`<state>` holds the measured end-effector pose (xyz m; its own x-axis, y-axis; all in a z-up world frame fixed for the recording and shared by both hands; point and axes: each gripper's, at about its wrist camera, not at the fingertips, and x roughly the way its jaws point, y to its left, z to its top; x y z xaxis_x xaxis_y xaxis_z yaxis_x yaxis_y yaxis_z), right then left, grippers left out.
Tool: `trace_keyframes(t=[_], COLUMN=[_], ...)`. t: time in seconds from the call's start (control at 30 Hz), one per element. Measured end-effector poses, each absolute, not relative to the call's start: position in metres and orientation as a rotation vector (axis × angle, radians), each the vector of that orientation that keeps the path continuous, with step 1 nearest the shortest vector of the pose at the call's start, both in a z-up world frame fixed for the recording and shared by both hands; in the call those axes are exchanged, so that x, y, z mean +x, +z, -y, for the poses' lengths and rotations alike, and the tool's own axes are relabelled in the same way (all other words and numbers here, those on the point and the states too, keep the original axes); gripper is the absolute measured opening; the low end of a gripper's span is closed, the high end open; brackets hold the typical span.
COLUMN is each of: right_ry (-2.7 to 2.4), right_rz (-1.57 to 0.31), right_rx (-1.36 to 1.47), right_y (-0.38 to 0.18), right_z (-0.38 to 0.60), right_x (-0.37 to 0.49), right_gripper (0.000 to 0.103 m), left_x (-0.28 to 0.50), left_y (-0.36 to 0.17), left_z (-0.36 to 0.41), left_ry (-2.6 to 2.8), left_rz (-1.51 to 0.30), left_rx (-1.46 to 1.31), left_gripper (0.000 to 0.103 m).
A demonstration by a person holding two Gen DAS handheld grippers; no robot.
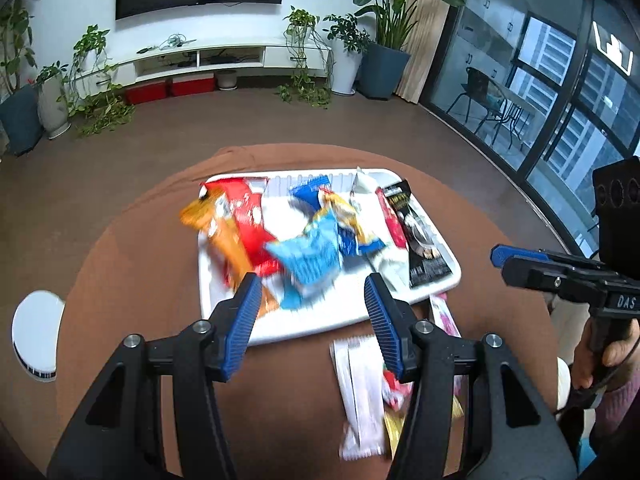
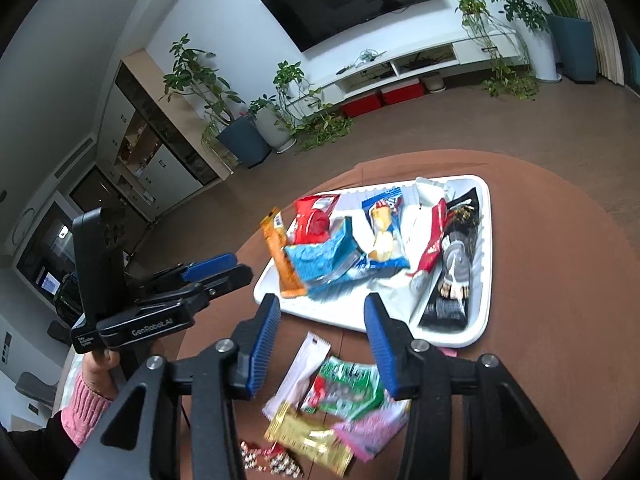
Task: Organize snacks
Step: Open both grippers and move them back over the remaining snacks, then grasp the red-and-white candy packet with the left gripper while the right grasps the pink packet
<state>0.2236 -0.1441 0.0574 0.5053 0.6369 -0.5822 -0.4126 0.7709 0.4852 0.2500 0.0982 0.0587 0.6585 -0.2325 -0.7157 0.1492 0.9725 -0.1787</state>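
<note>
A white tray (image 1: 320, 322) (image 2: 478, 332) on the round brown table holds several snack packets: an orange one (image 1: 224, 236), a red one (image 1: 250, 216), a light blue one (image 1: 308, 256) (image 2: 320, 258) and a black one (image 1: 420, 240) (image 2: 454, 276). My left gripper (image 1: 314, 296) is open and empty above the tray's near edge. My right gripper (image 2: 320, 318) is open and empty above the table in front of the tray. Loose packets lie below it: a white one (image 2: 298, 372) (image 1: 360, 384), a green one (image 2: 348, 384), a gold one (image 2: 308, 438) and a pink one (image 2: 372, 428).
The brown table (image 1: 132, 264) is round, its edge close on all sides. A white round object (image 1: 36, 336) sits off the table's left. The right gripper also shows at the right edge of the left wrist view (image 1: 500, 262). The left gripper shows at the left in the right wrist view (image 2: 230, 266).
</note>
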Motion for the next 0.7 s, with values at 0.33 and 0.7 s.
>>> trace_keyframes(t=[0.33,0.7], right_ry=[0.634,0.593], right_rz=[-0.837,-0.899], right_rx=[0.265,0.281], right_y=[0.044,0.004], right_z=[0.145,0.148], right_x=[0.170,0.147], right_gripper=[0.052,0.052], left_x=[0.151,0.082], left_y=[0.049,0.000], left_z=[-0.118,-0.131], left_ry=[-0.140,-0.005], left_rz=[-0.847,-0.965], left_rx=[-0.165,-0.221], left_gripper=[0.056,0.057])
